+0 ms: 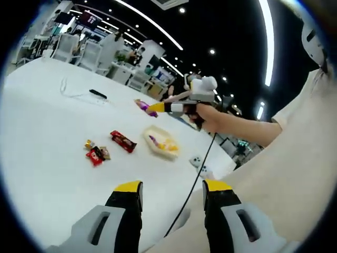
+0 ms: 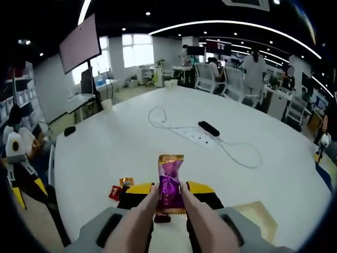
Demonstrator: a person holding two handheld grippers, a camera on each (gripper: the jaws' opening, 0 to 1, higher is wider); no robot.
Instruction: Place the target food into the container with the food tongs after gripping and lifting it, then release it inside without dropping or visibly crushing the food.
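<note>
Right gripper [image 2: 169, 196] clamps the purple snack packet [image 2: 170, 184], lifted; left gripper [image 1: 172, 191] gapes idle. Placement into the container [image 1: 161, 143] remains outstanding.

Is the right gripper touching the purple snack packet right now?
Touching. In the right gripper view the tong fingers press both sides of the purple snack packet, holding it above the white table.

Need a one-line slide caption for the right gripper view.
Right gripper holds a purple snack packet upright above the white table, near the container.
</note>
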